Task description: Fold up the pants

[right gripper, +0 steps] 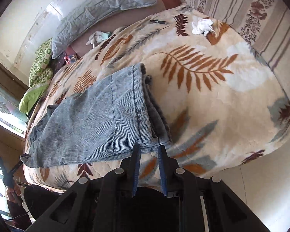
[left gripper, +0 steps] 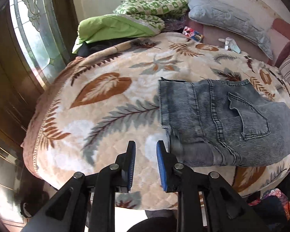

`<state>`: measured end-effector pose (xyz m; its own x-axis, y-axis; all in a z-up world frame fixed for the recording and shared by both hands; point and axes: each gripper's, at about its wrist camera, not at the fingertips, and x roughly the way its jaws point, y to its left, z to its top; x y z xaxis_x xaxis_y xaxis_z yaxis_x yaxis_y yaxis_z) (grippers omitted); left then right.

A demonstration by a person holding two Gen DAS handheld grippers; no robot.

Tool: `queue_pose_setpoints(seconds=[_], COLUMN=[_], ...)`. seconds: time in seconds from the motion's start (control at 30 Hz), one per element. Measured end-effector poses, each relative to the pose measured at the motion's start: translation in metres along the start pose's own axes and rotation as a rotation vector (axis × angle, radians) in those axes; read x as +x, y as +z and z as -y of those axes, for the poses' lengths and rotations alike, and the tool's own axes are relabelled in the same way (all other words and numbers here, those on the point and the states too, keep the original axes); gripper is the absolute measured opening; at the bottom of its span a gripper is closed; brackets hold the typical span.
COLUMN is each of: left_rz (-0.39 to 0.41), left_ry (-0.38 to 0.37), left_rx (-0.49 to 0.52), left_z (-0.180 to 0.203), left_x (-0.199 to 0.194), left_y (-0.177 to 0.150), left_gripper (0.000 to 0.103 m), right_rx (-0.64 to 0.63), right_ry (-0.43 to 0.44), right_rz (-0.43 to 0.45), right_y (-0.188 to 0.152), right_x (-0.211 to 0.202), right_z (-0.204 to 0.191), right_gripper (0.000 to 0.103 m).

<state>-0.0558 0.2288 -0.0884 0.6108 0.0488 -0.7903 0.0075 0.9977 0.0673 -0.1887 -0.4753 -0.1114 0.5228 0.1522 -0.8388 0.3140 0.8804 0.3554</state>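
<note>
The pants (left gripper: 218,119) lie folded into a thick, compact stack on the leaf-patterned blanket (left gripper: 110,100) that covers the bed, close to its near edge. In the left wrist view a back pocket faces up on top and the cut waistband edge runs along the left side of the stack, with a thinner layer of leg fabric showing under the near side. In the right wrist view the stack's right side shows several layers, with a stitched seam running along the top one.

The left gripper (left gripper: 146,145) hangs just left of the stack's near left corner, over bare blanket. Its blue pads stand a little apart with nothing between them, and they do not touch the cloth. The right gripper (right gripper: 148,147) sits at the stack's near right corner. Its jaws show only a narrow gap, and the tips meet the bottom hem there. Whether any cloth is pinched between them I cannot tell; they look closed down and empty.

Judging from how it lies, the folding is nearly or fully done: both tools have let go at the two near corners. What is left looks like a last tidy or one more fold. That would call for opening the jaws wider, sliding under all layers at a corner, and lifting evenly so the stack does not slip apart.

Farther off, a green quilt (left gripper: 141,17) and a grey pillow (left gripper: 228,19) lie along the far wall.
</note>
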Motion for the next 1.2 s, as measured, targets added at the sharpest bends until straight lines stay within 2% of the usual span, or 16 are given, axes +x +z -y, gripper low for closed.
queue_pose_setpoints(seconds=[0.07, 0.13, 0.17, 0.2, 0.27, 0.4, 0.57, 0.63, 0.67, 0.7, 0.77, 0.87, 0.93, 1.03, 1.1, 1.2], left_rz=[0.027, 0.069, 0.090, 0.105, 0.126, 0.129, 0.040, 0.005, -0.014, -0.037, -0.072, -0.090, -0.107, -0.106, -0.093, -0.081], left_ry=[0.005, -0.010, -0.037, -0.071, -0.140, -0.258, -0.294, -0.296, -0.304, -0.303, -0.295, -0.201, -0.179, -0.112, -0.061, -0.038], left_rx=[-0.034, -0.059, -0.066, -0.070, -0.061, 0.006, 0.028, -0.009, -0.023, -0.029, -0.017, 0.012, -0.008, 0.019, 0.055, 0.064], left_z=[-0.009, -0.006, -0.001, 0.007, 0.029, 0.090, 0.141, 0.148, 0.152, 0.157, 0.170, 0.183, 0.181, 0.187, 0.194, 0.197], left_x=[-0.011, -0.022, -0.026, -0.028, -0.030, -0.015, 0.034, 0.056, 0.067, 0.077, 0.094, 0.118, 0.132, 0.144, 0.151, 0.152], left_y=[0.005, 0.013, 0.017, 0.023, 0.031, 0.047, 0.068, 0.081, 0.089, 0.095, 0.104, 0.111, 0.113, 0.117, 0.120, 0.122], left_gripper=[0.023, 0.024, 0.026, 0.032, 0.039, 0.053, 0.053, 0.053, 0.053, 0.053, 0.053, 0.053, 0.053, 0.052, 0.052, 0.052], right_rx=[0.032, 0.079, 0.104, 0.122, 0.137, 0.212, 0.269, 0.195, 0.164, 0.150, 0.116, 0.081, 0.074, 0.033, 0.100, 0.296], right_ry=[0.044, 0.092, 0.106, 0.116, 0.163, 0.197, 0.201, 0.162, 0.140, 0.115, 0.068, 0.001, -0.043, -0.219, -0.292, -0.239], right_rz=[0.049, 0.100, 0.135, 0.178, 0.199, 0.058, -0.124, -0.065, -0.057, -0.047, -0.002, 0.110, 0.160, 0.209, 0.210, 0.193], right_y=[0.005, 0.016, 0.023, 0.033, 0.053, 0.094, 0.107, 0.107, 0.107, 0.107, 0.108, 0.113, 0.117, 0.121, 0.120, 0.116], right_x=[-0.013, -0.020, -0.022, -0.023, -0.012, 0.045, 0.117, 0.113, 0.112, 0.110, 0.103, 0.083, 0.077, 0.082, 0.087, 0.083], right_z=[0.011, 0.016, 0.016, 0.012, 0.005, -0.005, -0.005, -0.017, -0.023, -0.027, -0.035, -0.046, -0.048, -0.047, -0.022, 0.018], right_gripper=[0.025, 0.052, 0.078, 0.085, 0.085, 0.085, 0.085, 0.070, 0.045, 0.034, 0.027, 0.025, 0.025, 0.016, 0.015, 0.015])
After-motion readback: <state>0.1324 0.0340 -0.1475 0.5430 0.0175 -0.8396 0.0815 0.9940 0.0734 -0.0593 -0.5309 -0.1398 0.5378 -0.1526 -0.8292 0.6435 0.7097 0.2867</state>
